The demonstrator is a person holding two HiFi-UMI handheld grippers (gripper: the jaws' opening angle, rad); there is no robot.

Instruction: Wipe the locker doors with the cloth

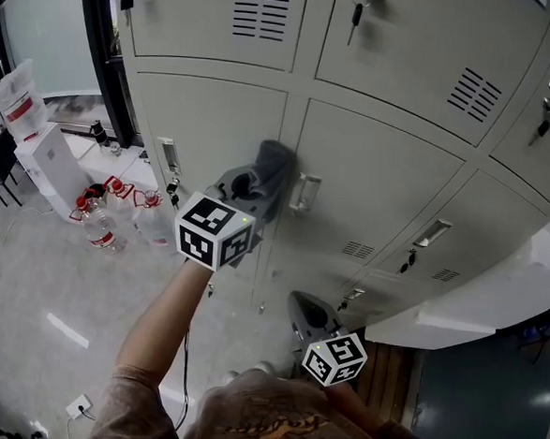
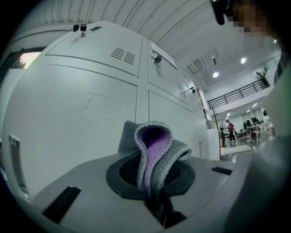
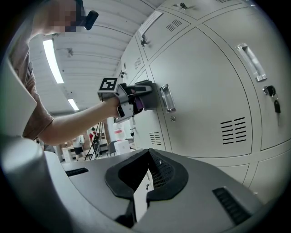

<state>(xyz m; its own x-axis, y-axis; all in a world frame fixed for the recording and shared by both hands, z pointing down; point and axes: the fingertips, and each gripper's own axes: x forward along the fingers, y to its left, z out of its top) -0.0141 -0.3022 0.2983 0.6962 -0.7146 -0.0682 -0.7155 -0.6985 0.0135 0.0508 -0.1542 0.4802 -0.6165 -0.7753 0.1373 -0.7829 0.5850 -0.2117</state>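
Observation:
A grey cloth (image 1: 272,160) with a purple inner side (image 2: 153,144) is folded between the jaws of my left gripper (image 1: 255,186), which is shut on it. The cloth is pressed against a pale grey locker door (image 1: 206,125), at its right edge beside a metal handle (image 1: 304,192). In the right gripper view the left gripper (image 3: 142,96) and cloth (image 3: 148,86) sit just left of that handle (image 3: 166,98). My right gripper (image 1: 308,315) hangs lower, away from the doors, its jaws a little apart with nothing between them (image 3: 138,184).
Several water bottles (image 1: 101,225) and a white box (image 1: 49,161) stand on the floor to the left. Keys hang in upper locks (image 1: 357,9). A white ledge (image 1: 475,308) juts out low on the right. A wall socket (image 1: 79,405) and cable lie by my feet.

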